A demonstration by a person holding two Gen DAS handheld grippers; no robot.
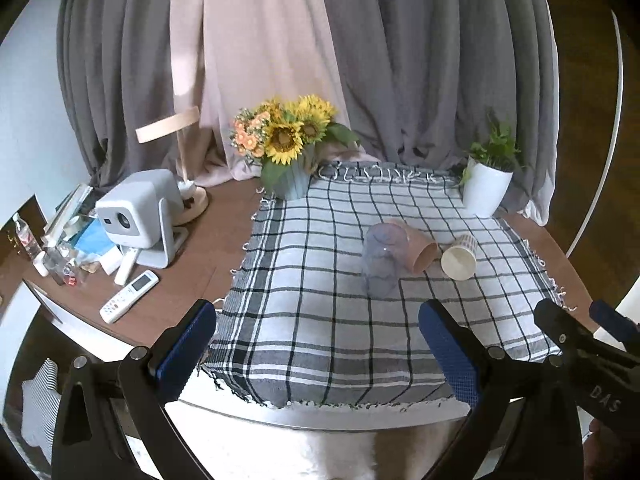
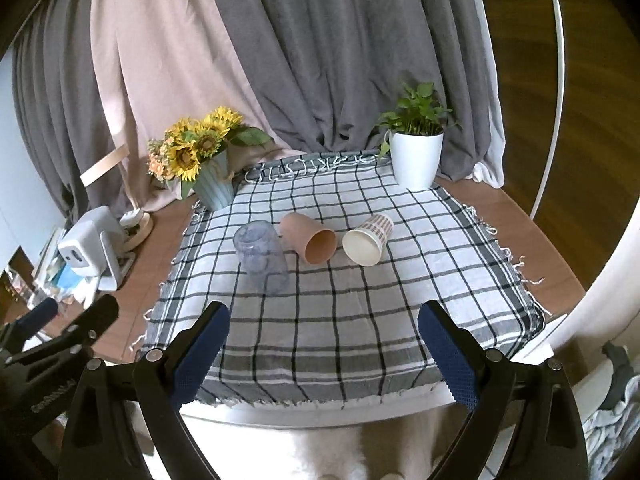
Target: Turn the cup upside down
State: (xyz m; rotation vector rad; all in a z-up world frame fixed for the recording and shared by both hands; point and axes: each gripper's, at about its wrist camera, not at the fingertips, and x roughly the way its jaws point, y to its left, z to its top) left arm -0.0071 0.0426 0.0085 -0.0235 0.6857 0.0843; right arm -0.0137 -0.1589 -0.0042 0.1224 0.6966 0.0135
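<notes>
With both hand-held grippers open, pinch the light, slippery clear cup (image 2: 262,257) mid-wall, at your 11 o'clock.

Left claw (image 1: 318,344) and right claw (image 2: 324,344) side by side, both spread wide, empty

table (image 2: 504,216): wood | checked cloth (image 2: 340,304) | projector (image 1: 138,210) | remote (image 1: 128,296) | lamp (image 1: 188,196)

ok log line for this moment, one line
phase: pre-grasp | left hand-held gripper: open | right hand-held gripper: open | clear cup, pink cup, paper cup: on sides, checked cloth
</notes>
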